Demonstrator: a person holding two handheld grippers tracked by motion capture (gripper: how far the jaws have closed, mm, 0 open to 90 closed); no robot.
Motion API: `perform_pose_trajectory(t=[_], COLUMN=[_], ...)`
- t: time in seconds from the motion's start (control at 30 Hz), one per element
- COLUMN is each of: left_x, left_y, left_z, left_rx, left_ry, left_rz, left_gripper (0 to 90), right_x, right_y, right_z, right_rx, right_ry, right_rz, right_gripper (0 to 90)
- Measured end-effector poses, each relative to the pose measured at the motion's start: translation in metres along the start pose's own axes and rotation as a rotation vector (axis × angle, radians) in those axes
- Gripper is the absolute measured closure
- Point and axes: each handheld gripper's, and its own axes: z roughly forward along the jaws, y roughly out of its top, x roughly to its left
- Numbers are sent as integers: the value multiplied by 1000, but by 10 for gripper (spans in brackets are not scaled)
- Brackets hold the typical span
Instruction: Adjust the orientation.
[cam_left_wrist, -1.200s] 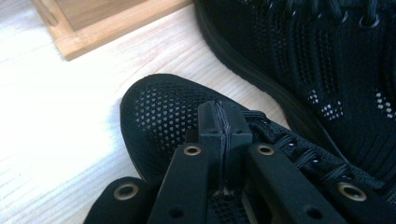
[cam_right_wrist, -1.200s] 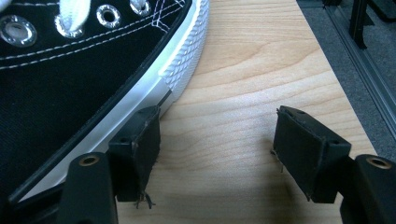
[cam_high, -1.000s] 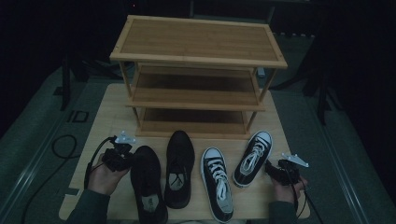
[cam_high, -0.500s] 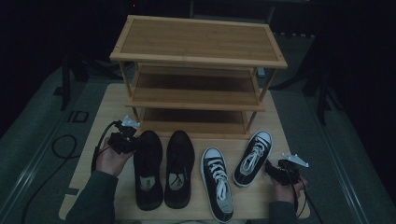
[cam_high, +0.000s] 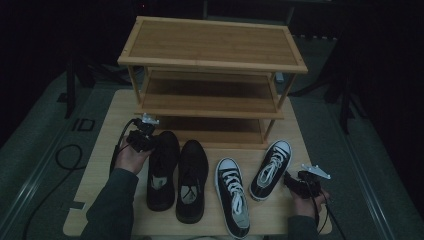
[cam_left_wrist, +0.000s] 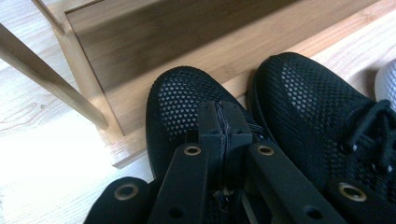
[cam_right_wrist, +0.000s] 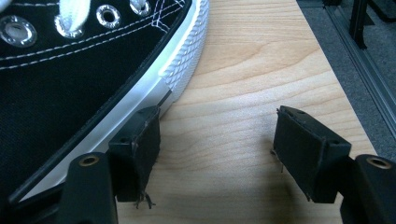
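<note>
Bamboo shoe rack (cam_high: 212, 60) is empty; left black mesh shoe (cam_high: 161, 170) sits toe-first at its bottom shelf (cam_high: 220, 131). Left gripper (cam_left_wrist: 223, 122) looks pinched on the shoe's upper, though dim; right gripper (cam_right_wrist: 217, 154) is spread beside the high-top sneaker (cam_high: 270, 169). Next: slide the shoe onto the shelf.

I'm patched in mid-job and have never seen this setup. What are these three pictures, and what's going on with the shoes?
No robot arm here: a person holds a two-jaw gripper in each hand. The high view looks down on the wooden table with a three-shelf rack. Before it lie two black mesh shoes and two black-and-white sneakers. The other two pictures come from cameras riding on each gripper. The left gripper is shut, resting on the left black shoe. The right gripper is open beside the right sneaker, holding nothing.
</note>
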Motion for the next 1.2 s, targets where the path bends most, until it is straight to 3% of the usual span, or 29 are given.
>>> perform_pose_trajectory(t=[0.07,0.2,0.3,0.7,0.93,1.2], left_x=[1,3,6,6,-4,-20], left_y=[0,-1,-2,-12,-16,-25], left_z=[0,-9,-17,-37,-52,-71], left_rx=[-1,-37,-58,-84,-89,-54], left_ry=[-8,-36,-38,-30,-59,-54], left_rz=[-4,-25,-40,-52,-53,-19], left_gripper=[888,687,626,575,560,529], right_x=[0,0,0,0,0,0], right_y=[0,0,0,0,0,0], right_z=[0,0,0,0,0,0], right_rx=[0,0,0,0,0,1], right_ry=[0,0,0,0,2,2], right_rz=[0,0,0,1,0,-1], right_gripper=[314,314,313,314,313,313])
